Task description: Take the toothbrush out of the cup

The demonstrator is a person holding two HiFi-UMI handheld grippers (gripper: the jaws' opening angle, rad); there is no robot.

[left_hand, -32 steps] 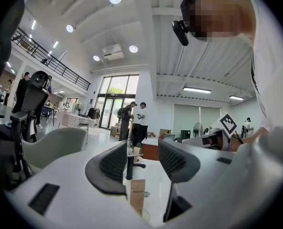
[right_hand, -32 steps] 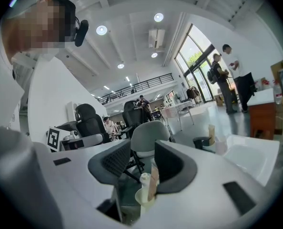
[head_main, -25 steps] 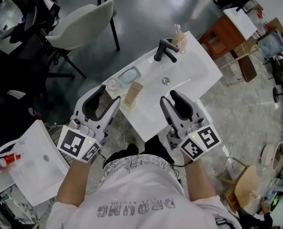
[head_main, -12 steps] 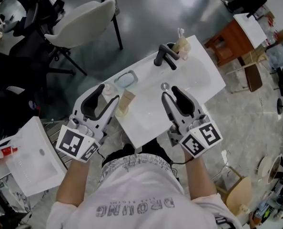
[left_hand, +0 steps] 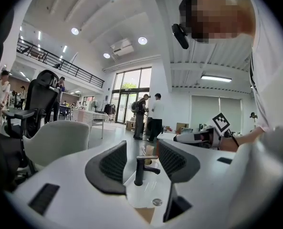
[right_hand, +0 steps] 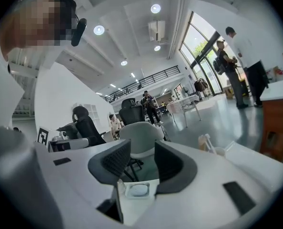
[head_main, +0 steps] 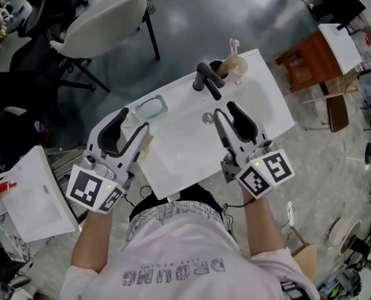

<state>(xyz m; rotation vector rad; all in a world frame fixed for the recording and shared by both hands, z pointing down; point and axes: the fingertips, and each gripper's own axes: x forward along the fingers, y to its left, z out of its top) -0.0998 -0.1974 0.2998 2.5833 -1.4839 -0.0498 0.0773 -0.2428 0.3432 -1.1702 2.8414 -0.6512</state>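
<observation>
The left gripper point(head_main: 132, 122) and right gripper point(head_main: 225, 109) have jaws apart, empty. The toothbrush point(head_main: 234, 45) stands in the cup point(head_main: 237, 69) beside the tap point(head_main: 206, 80); I would pinch its handle above the rim and lift straight up

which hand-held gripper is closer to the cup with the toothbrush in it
Right. The right hand-held gripper is over the sink, just short of the cup at its far corner; the left hand-held gripper is at the opposite end, near the soap dish.
</observation>
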